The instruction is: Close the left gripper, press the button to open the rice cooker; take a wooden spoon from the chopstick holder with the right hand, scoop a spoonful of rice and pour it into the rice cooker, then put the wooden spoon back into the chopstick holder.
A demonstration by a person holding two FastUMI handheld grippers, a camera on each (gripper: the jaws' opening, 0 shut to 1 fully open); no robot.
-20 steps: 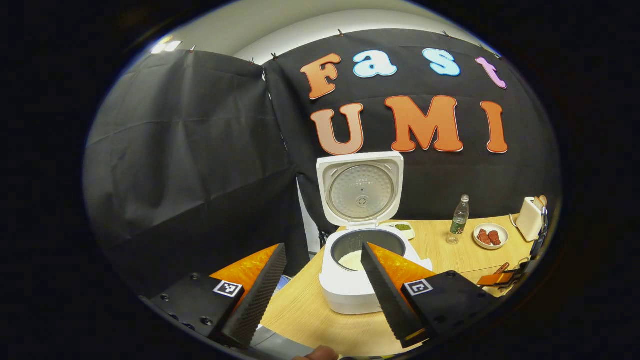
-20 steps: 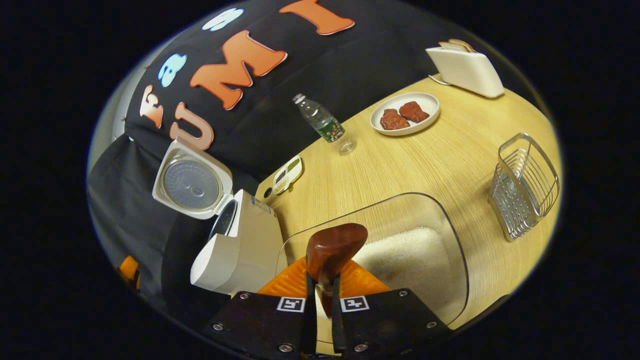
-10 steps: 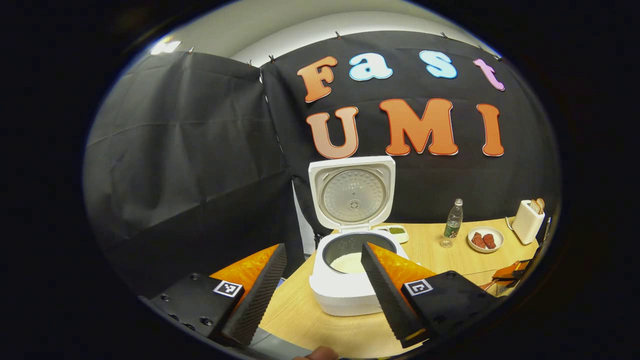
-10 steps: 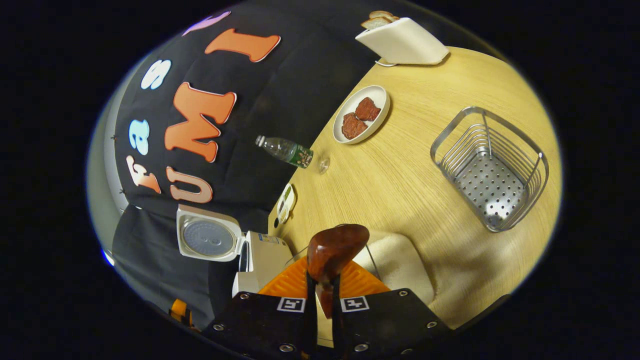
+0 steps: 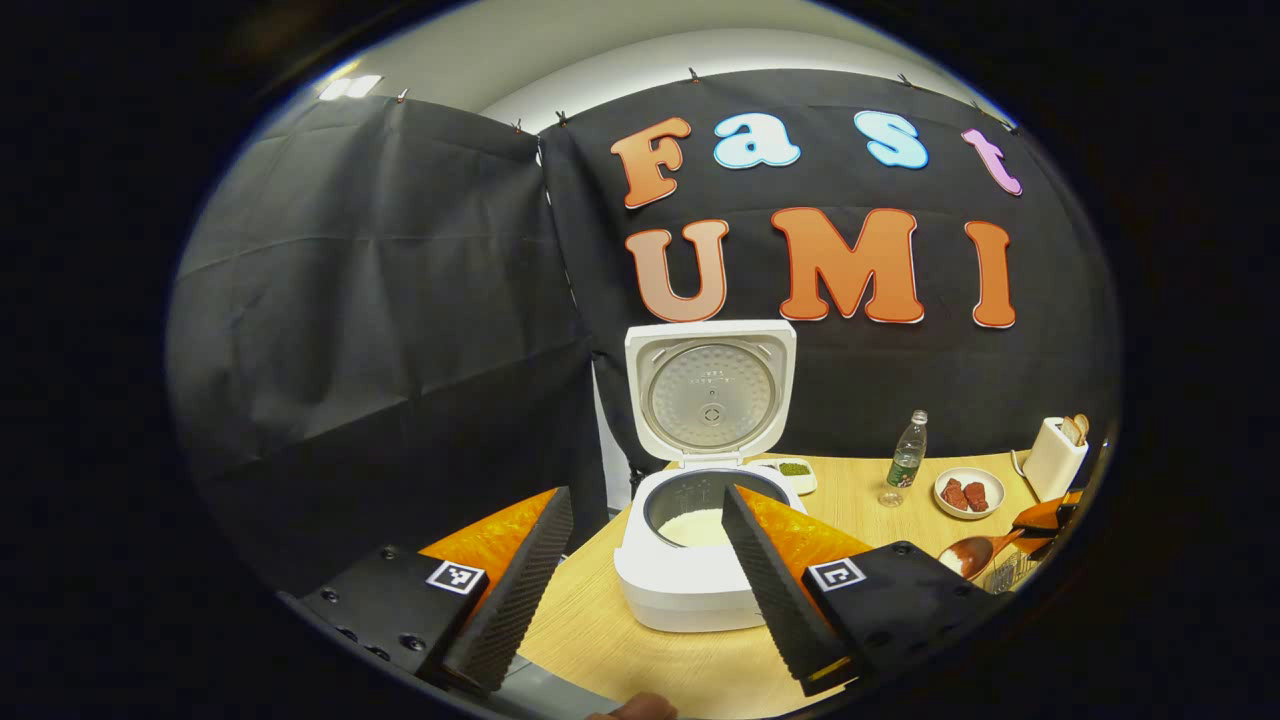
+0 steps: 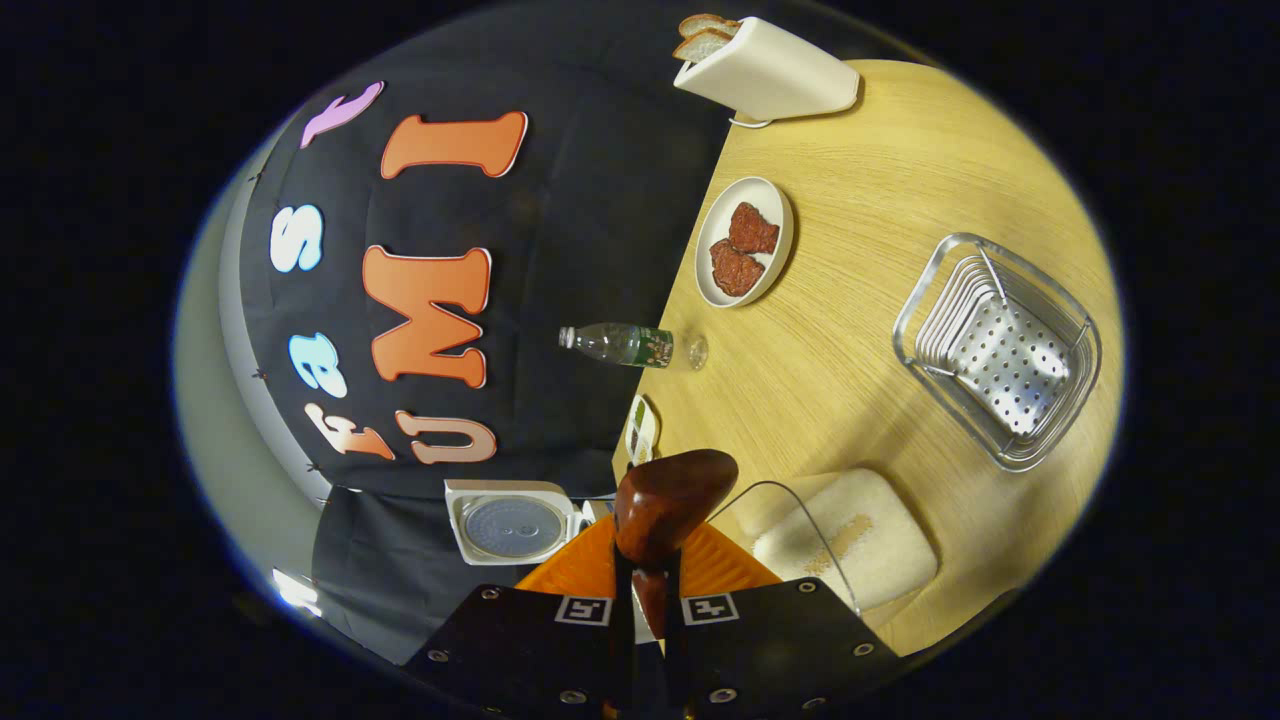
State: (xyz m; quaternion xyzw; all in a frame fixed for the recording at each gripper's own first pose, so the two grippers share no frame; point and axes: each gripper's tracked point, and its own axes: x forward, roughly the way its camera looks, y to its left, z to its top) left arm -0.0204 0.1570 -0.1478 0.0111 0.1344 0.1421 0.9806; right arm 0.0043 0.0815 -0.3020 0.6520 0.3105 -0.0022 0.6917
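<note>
The wooden spoon [image 6: 662,505], dark reddish-brown w/ a glossy rounded bowl, is clamped by its handle between the closed fingers of the right gripper [image 6: 647,610], above the clear rice container [image 6: 850,535] on the tabletop [image 6: 880,180]. The rice cooker [image 5: 700,560] is seen w/ lid upright & white rice in the pot, while the left gripper [image 5: 640,590] is held w/ fingers spread wide, nothing between them. The wire chopstick holder [image 6: 1000,350] is seen near the tabletop's edge, well apart from the spoon.

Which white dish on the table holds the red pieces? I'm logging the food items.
The round white plate, between the toaster and the water bottle, holds two red pieces. The small oblong dish near the rice cooker holds something green.
</note>
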